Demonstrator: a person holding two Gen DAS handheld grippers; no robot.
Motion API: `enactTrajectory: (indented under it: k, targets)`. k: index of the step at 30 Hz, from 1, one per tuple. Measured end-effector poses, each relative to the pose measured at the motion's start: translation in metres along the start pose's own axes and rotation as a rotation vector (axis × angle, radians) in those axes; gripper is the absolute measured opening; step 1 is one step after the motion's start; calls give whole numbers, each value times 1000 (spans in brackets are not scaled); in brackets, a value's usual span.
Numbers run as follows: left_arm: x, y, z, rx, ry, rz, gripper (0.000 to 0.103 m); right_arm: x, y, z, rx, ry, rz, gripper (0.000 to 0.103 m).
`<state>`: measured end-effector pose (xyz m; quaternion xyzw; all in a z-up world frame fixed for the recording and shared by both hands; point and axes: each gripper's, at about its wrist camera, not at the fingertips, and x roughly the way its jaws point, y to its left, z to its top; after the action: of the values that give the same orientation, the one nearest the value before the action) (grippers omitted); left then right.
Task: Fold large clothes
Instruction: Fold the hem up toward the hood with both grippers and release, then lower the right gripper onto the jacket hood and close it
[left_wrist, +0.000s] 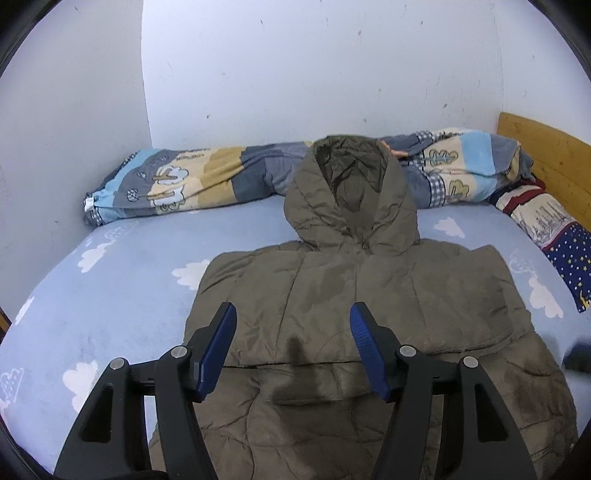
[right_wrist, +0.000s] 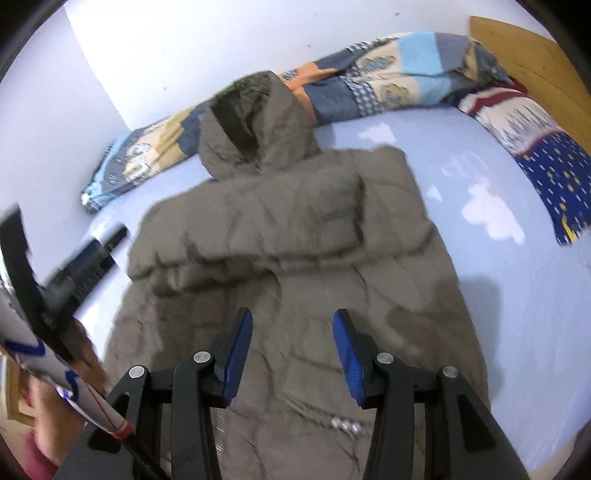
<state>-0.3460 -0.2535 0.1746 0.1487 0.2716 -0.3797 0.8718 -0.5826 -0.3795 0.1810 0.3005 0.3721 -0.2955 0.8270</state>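
Hooded puffer jacket (left_wrist: 354, 295) laid flat mid-bed sheet (left_wrist: 110, 280), sleeves folded in, hood toward rolled quilt (left_wrist: 177, 181). Left gripper (left_wrist: 291, 350) and right gripper (right_wrist: 292, 354) released, nothing held, above jacket. Risk: slippery padded fabric springs open; shallow pinch drags only top layer.

Olive-brown quilted puffer jacket (left_wrist: 332, 295) spread flat on a pale blue bed sheet (left_wrist: 110, 280) printed with white clouds. Both sleeves folded in across the chest, one over the other. Hood (left_wrist: 351, 192) open, propped against a rolled patchwork blanket (left_wrist: 192, 181) along the wall.
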Motion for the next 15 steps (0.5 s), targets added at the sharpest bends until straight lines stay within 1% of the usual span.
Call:
enactTrajectory:
  k: [4,9,11,15]
  targets:
    - [12,6,3,-14,43,-19,63,9,15,43,-35,2,-2,49]
    - [16,12,6,-14,51,-26,63,27,37,92,-41,25,74,49]
    - [17,14,6,-16,54,-29,63,34,49,113,-69,24,76,49]
    - [20,22,5,-11,58,-24,64,45,67,161,-127,-6,53,50]
